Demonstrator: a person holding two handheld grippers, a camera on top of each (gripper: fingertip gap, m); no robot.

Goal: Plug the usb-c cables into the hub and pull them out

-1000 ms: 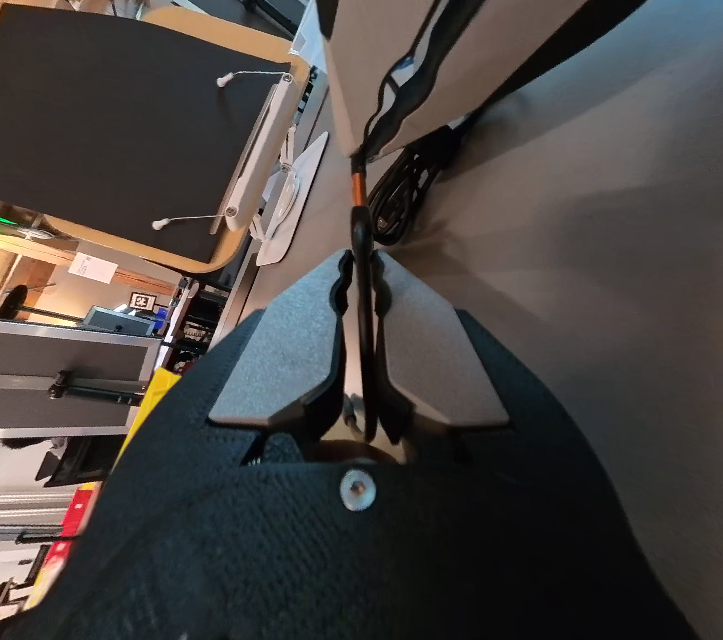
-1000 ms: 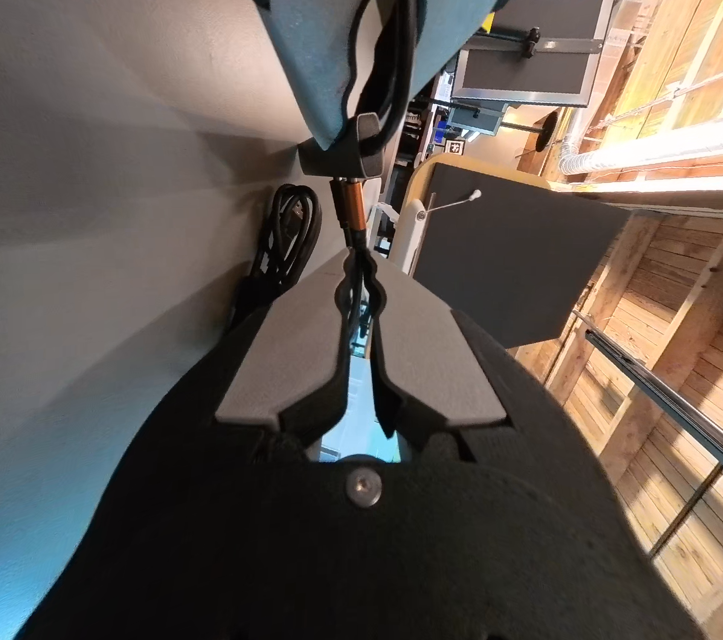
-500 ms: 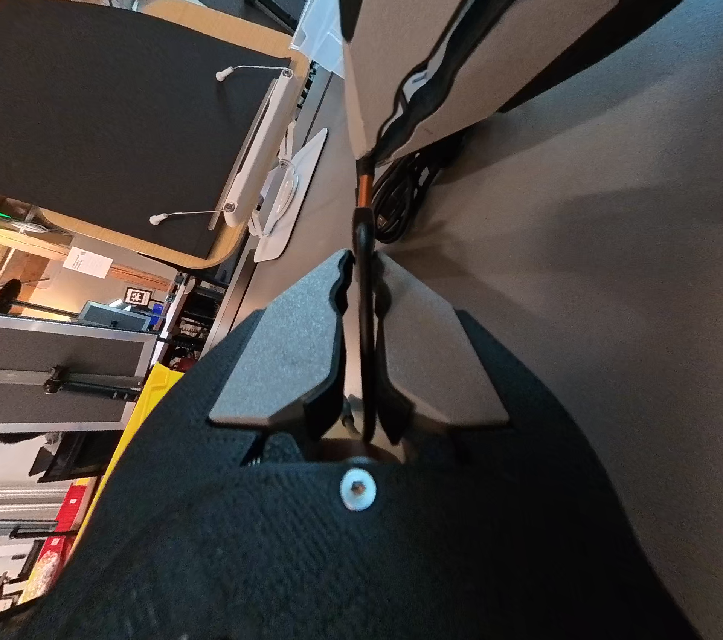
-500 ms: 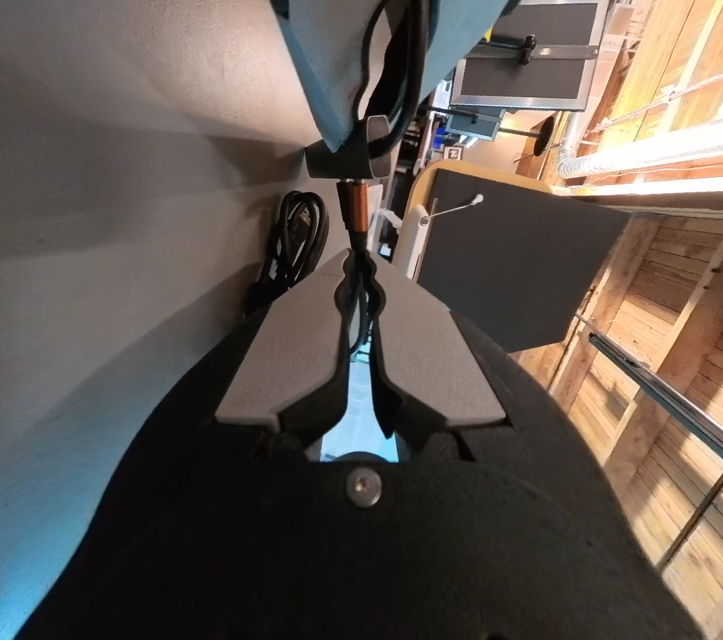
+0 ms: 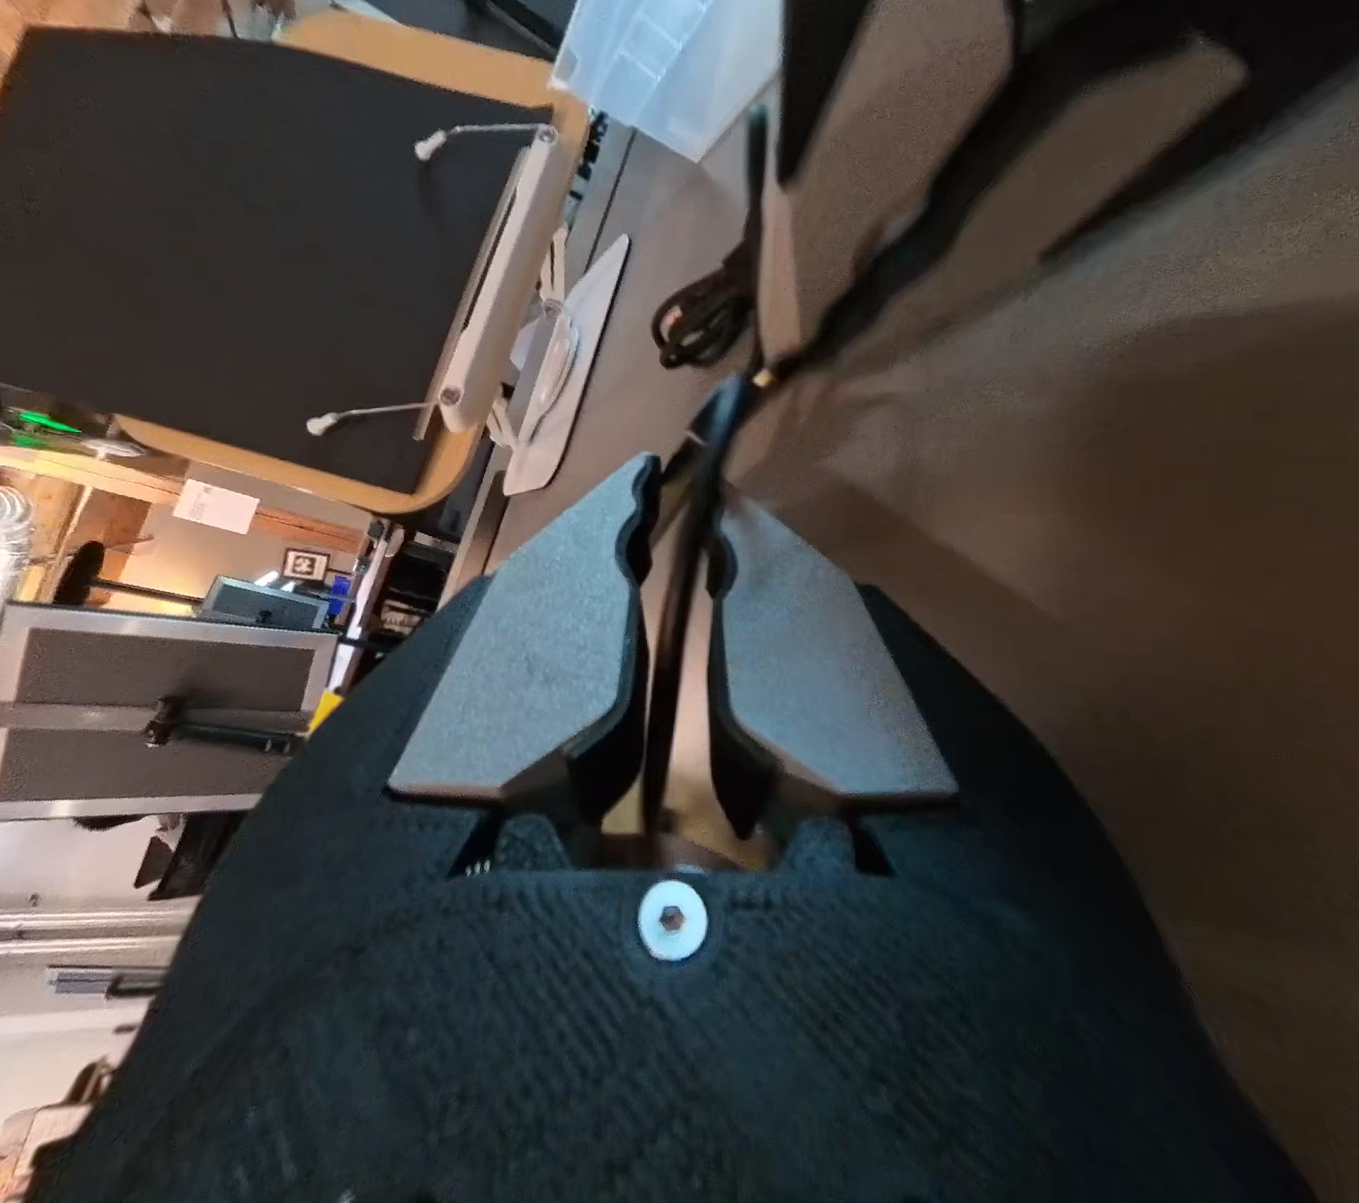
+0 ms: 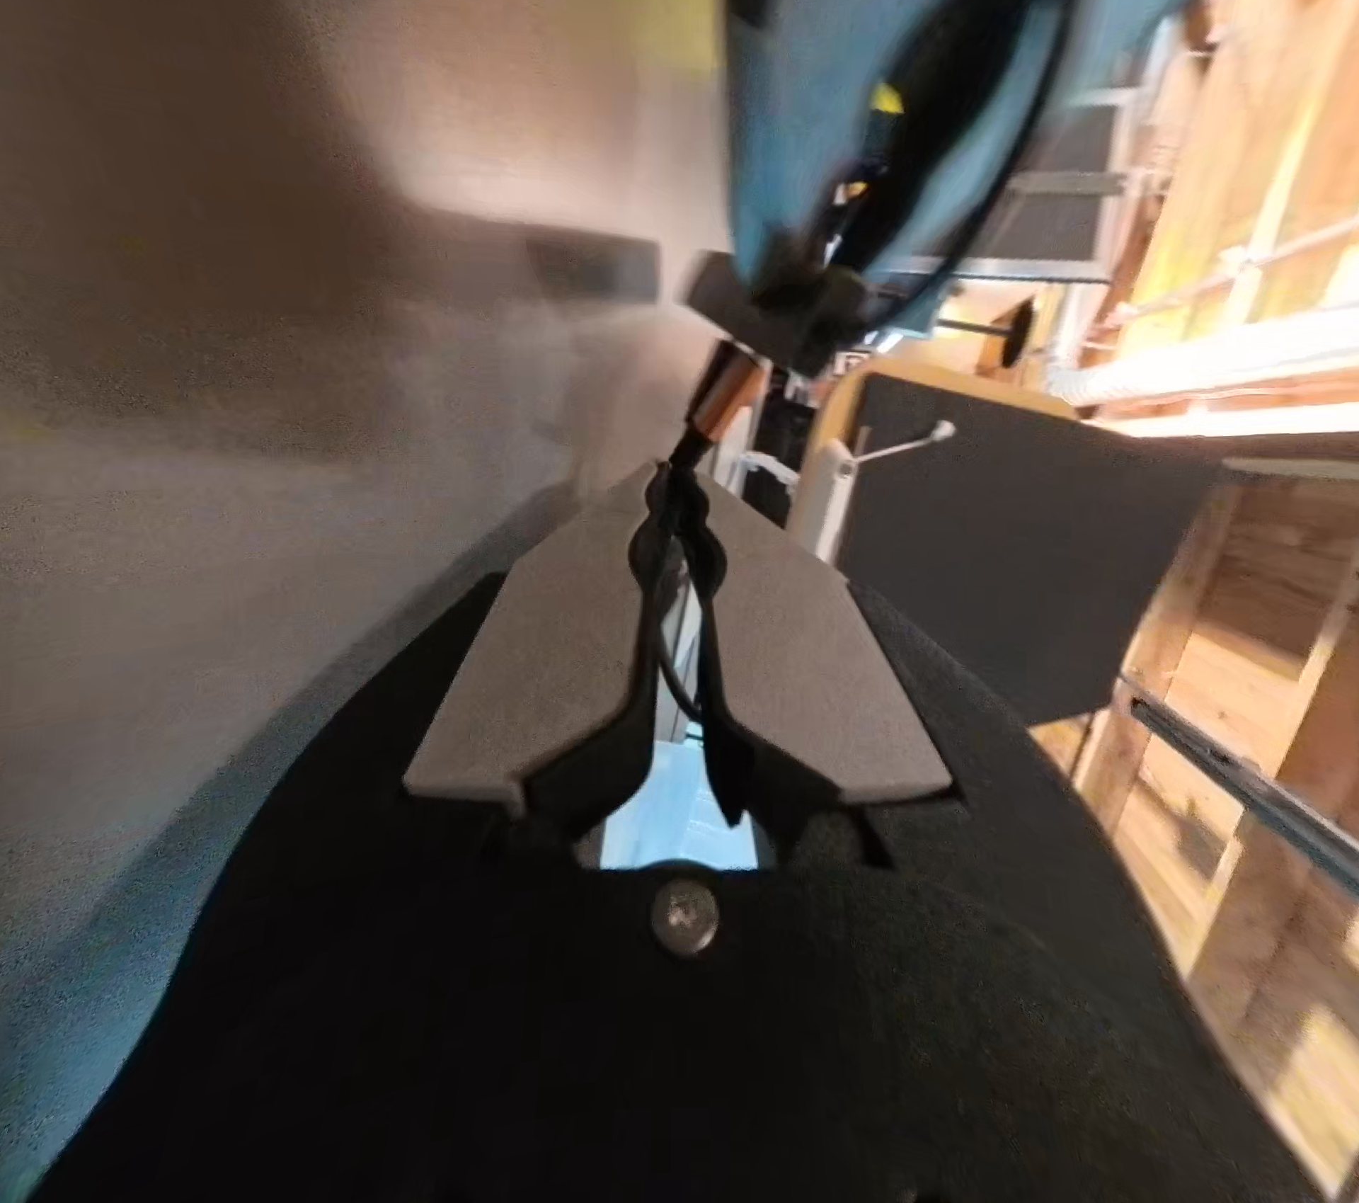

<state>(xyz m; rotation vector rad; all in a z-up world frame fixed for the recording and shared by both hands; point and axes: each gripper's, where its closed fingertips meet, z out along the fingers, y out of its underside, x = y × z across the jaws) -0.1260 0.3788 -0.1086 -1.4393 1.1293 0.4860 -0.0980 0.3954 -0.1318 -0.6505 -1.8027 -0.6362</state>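
Right claw (image 6: 676, 491): closed on a thin black cable (image 6: 680, 550); the grey fingers (image 6: 559, 667) meet at their wavy tips, with the cable pinched between them and looping back through the gap behind.
Copper plug (image 6: 724, 391): just past the right claw's tips, at the end of the black cable, tilted up to the right, its far end touching the hub.
Hub (image 6: 765, 314): small dark block, held from above by the other claw's fingers; blurred, so I cannot tell how deep the plug sits.
Left claw (image 5: 680, 505): fingers (image 5: 544, 660) stand slightly apart, with the hub's black lead (image 5: 673, 616) running through the gap; whether the pads press on it cannot be told.
Beyond the left claw: the lead runs on to a small copper-coloured spot (image 5: 765, 378) below the right claw's fingers, seen large and blurred at upper right.
Coiled black cable (image 5: 698, 322): lies loose on the grey table (image 5: 1066, 505), beside the right claw's fingers.
White stand (image 5: 566, 351): on the table farther off, near the edge.
Black panel (image 5: 235, 255): wood-rimmed, behind the table, with a white bar across it.
Clear plastic box (image 5: 662, 20): at the table's far end.
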